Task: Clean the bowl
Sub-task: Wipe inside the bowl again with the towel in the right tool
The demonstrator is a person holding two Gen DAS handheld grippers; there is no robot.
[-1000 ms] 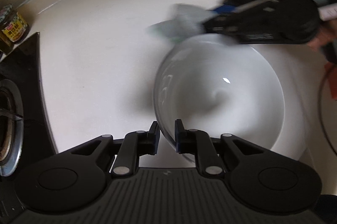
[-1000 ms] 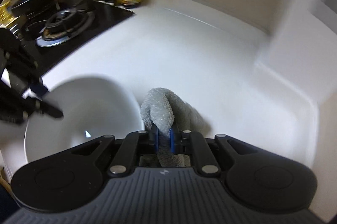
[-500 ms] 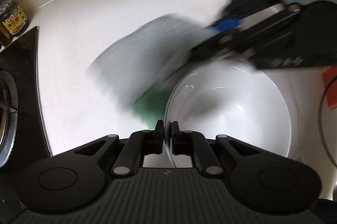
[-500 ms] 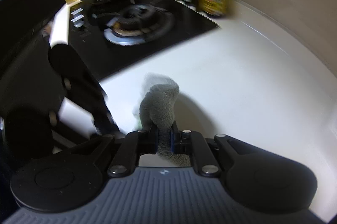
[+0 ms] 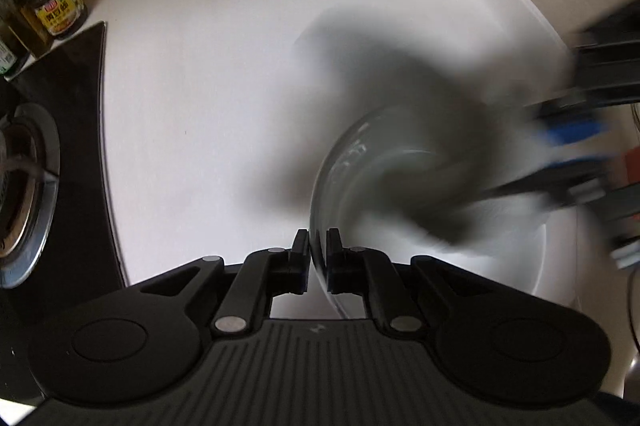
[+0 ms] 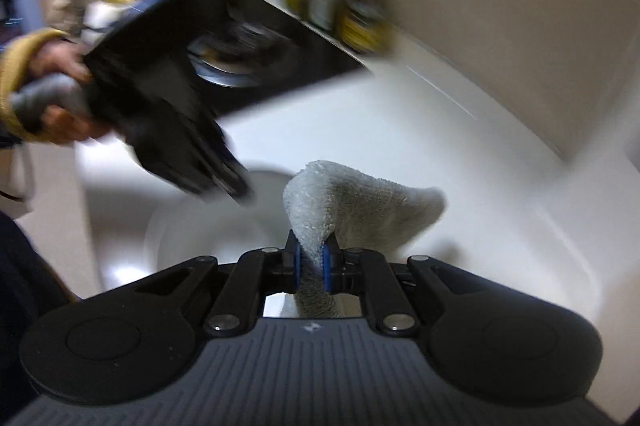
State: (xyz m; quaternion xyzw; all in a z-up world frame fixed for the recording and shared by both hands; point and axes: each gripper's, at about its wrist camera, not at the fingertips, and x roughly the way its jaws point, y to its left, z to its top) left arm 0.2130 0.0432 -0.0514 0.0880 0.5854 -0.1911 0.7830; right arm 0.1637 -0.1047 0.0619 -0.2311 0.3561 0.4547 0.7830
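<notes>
Left claw [image 5: 318, 260] pinches the round white ceramic bowl's [image 5: 516, 266] rim, anchoring it on the table [image 5: 208, 113]; its jaws have just been opening slightly. Right claw [image 6: 311, 264] clamps the grey terry cloth [image 6: 360, 201] for wiping.

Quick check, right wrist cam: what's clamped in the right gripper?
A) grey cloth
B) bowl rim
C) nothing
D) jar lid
A: the right gripper is shut on the grey cloth, whose folded body bulges out beyond the blue pads. The bowl rim is pinched by the left gripper instead.
</notes>
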